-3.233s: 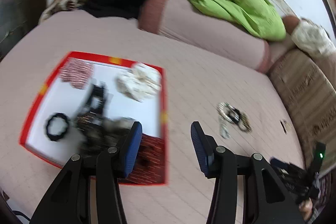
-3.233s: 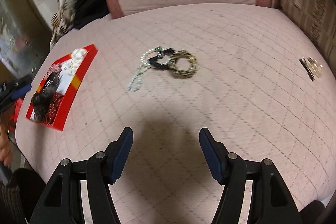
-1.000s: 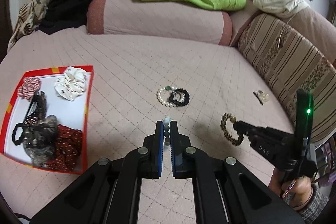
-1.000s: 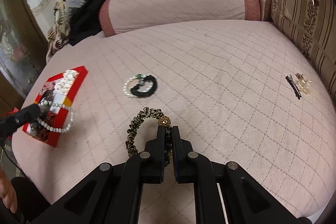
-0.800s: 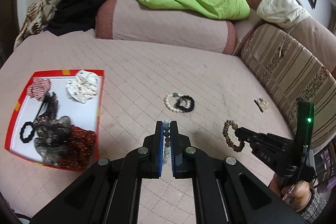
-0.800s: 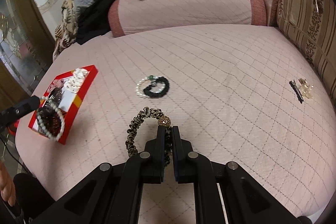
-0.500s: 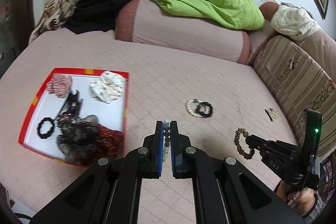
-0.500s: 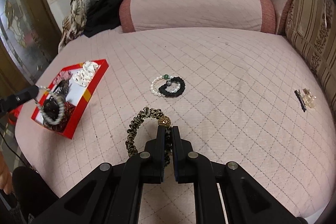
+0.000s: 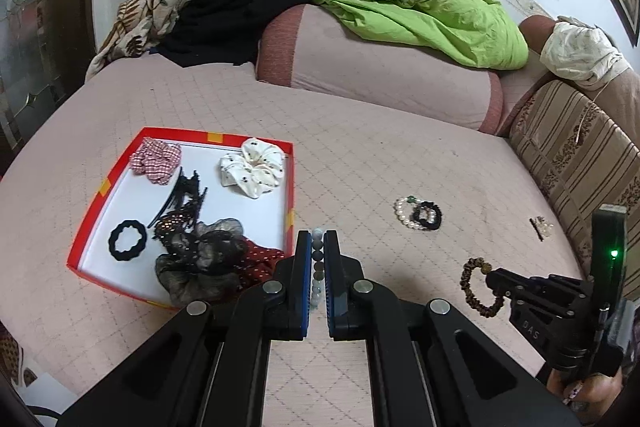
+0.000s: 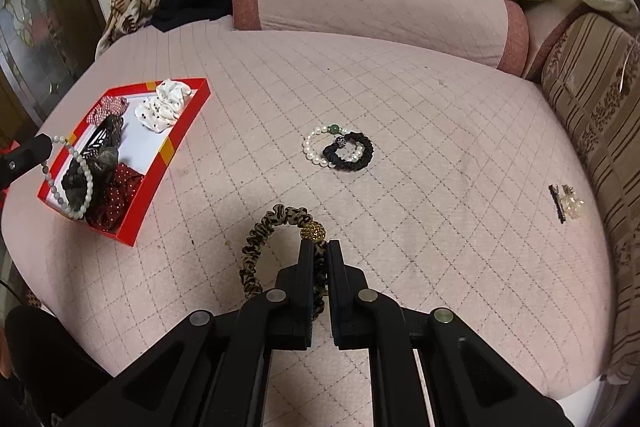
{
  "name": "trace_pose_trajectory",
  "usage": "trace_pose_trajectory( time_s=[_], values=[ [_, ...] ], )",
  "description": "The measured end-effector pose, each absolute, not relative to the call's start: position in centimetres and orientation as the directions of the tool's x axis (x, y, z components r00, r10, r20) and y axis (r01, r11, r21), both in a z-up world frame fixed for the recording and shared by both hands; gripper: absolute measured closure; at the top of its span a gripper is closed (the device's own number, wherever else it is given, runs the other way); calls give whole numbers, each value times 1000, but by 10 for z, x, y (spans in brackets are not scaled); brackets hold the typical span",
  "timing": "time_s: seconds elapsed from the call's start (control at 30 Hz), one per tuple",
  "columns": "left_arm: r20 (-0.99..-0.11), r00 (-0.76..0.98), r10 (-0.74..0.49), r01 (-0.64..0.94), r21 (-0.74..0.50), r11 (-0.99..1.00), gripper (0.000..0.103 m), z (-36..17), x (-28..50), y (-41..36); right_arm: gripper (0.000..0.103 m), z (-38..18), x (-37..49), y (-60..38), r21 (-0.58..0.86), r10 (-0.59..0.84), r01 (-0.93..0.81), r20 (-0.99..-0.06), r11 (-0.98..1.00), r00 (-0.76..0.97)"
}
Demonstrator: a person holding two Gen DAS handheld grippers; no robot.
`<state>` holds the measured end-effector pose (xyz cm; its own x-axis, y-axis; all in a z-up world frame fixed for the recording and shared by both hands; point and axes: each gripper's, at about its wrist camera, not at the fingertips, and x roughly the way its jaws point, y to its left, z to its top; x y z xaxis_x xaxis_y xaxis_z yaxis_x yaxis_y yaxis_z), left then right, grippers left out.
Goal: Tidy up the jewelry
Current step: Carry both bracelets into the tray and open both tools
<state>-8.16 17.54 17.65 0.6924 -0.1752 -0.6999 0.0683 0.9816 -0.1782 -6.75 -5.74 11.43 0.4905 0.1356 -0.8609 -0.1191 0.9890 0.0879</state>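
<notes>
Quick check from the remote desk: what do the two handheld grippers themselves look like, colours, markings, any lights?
Both are matte black plastic linkages with silver pivot bolts. The left gripper and right gripper carry blue pads on their fingers. From the left wrist view, the right gripper's body shows white "DAS" lettering and an upright black post with a lit green LED. No sleeves visible.

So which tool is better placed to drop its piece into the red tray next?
Probably the left tool. Its beaded bracelet already hangs over the near corner of the red tray, while the right tool, shut on the leopard scrunchie, sits farther out over the bedspread.
</notes>
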Motion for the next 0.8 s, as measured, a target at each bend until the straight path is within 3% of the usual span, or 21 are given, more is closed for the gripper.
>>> trace_pose_trajectory(
  time_s=[0.43,0.8],
  values=[
    [-706,700,-106,-17,-165,986,98,169,-81,216,96,133,-66,-8,1,95,-183,-856,983,508],
    [-727,684,-54,-91,-159,983,97,158,-63,279,96,149,-47,57,20,189,-312,-832,950,522]
  ],
)
